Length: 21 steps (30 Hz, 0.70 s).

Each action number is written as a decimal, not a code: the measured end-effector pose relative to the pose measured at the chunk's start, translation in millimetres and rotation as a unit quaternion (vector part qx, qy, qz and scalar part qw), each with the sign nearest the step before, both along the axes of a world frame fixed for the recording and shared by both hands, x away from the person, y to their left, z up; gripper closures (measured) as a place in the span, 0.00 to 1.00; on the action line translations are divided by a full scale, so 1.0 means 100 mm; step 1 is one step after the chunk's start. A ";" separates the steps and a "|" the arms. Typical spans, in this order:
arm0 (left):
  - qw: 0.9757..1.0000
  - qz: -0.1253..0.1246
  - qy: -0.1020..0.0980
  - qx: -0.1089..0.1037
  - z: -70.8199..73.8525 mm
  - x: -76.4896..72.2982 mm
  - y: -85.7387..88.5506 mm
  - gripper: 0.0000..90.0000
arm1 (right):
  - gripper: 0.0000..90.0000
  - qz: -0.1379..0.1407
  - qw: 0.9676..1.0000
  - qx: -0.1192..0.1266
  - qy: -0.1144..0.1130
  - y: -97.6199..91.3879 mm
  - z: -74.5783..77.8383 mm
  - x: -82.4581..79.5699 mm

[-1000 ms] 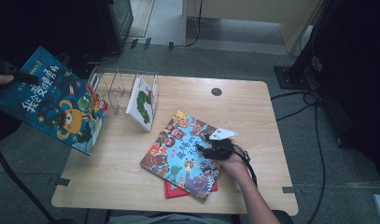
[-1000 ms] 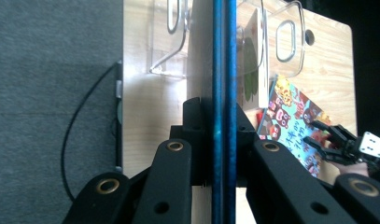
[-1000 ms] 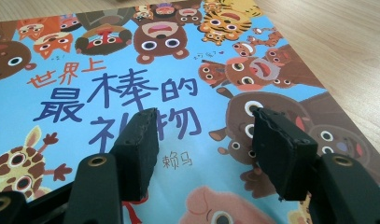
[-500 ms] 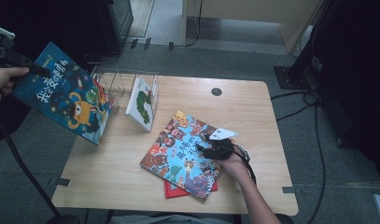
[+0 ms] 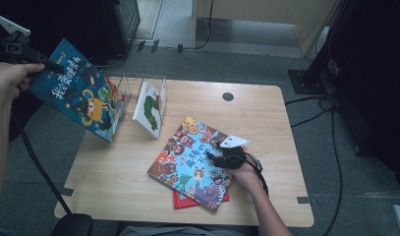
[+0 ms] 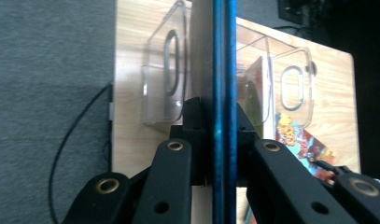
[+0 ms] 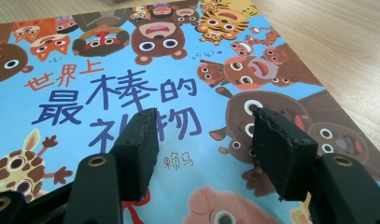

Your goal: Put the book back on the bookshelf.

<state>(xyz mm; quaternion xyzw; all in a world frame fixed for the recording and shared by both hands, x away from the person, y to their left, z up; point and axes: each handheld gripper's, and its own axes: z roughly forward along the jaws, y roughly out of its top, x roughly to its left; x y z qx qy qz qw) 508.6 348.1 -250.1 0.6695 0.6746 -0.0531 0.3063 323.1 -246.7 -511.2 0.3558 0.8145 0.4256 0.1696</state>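
My left gripper is shut on the top edge of a blue picture book, held tilted in the air off the table's left end, beside a clear wire-and-plastic book rack. In the left gripper view the book's blue edge runs straight up between the jaws of the left gripper, with the clear rack behind it. My right gripper rests open on a colourful animal picture book lying flat; the right gripper's pads straddle bare cover.
A white book with a green caterpillar stands in the rack. A red book lies under the animal book. The wooden table has a dark round hole. Cables trail on the floor at right.
The left hand has carried the blue book rightward, closer to the rack. The right hand and gripper have stayed where they were on the animal book.
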 end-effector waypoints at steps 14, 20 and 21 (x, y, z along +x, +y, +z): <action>1.000 -0.004 -0.004 0.010 -0.12 0.24 -0.14 0.91 | 0.45 -0.011 1.000 0.004 -0.002 0.01 -0.01 -0.02; 1.000 -0.003 -0.009 0.021 -0.12 0.22 -0.14 0.89 | 0.45 -0.011 1.000 0.005 -0.003 0.01 -0.01 -0.03; 1.000 -0.002 -0.010 0.018 -0.11 0.22 -0.14 0.84 | 0.45 -0.011 1.000 0.005 -0.002 0.01 -0.01 -0.03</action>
